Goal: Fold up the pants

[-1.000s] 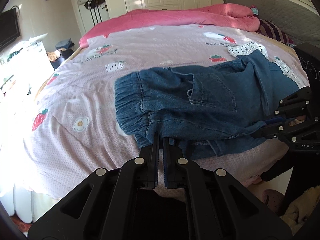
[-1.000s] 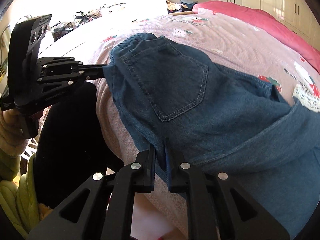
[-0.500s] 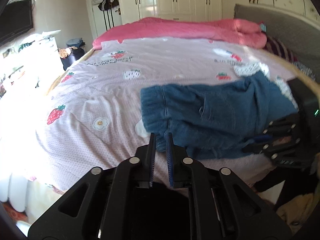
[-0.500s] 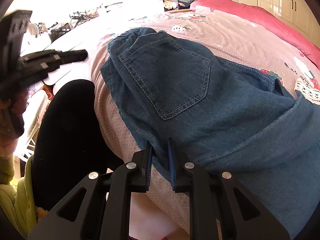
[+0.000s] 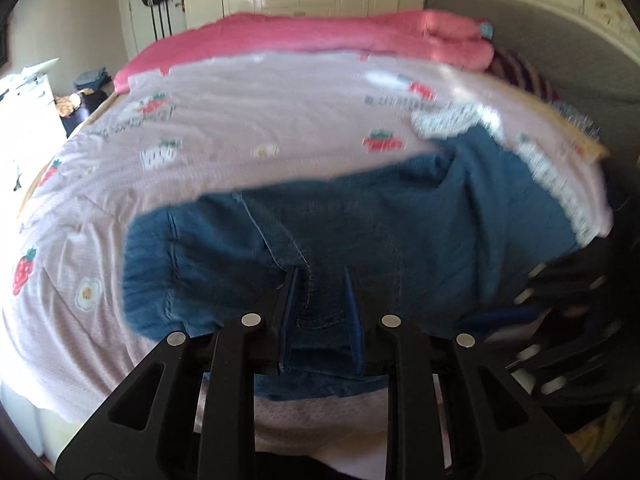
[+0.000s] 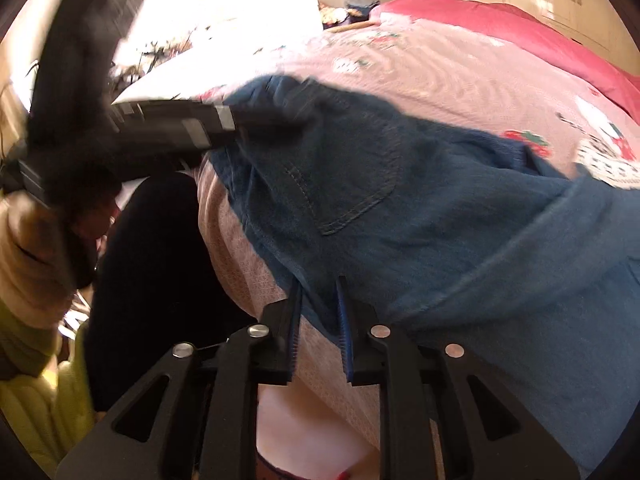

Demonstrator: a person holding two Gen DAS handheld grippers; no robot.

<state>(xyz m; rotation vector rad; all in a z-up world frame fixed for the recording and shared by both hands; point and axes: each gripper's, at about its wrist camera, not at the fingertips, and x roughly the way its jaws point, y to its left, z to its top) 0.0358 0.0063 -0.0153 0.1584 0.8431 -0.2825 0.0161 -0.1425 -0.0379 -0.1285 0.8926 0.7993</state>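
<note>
Both grippers, left gripper and right gripper, are opening over denim pants on the strawberry-print quilt.

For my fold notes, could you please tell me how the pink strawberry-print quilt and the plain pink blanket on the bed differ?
The strawberry-print quilt is pale pink with strawberries and flowers; the plain pink blanket is a deeper, unpatterned pink. The quilt lies spread flat across the bed; the blanket is bunched along the far edge. The jeans lie on the quilt, not on the blanket. Both are bedding.
</note>
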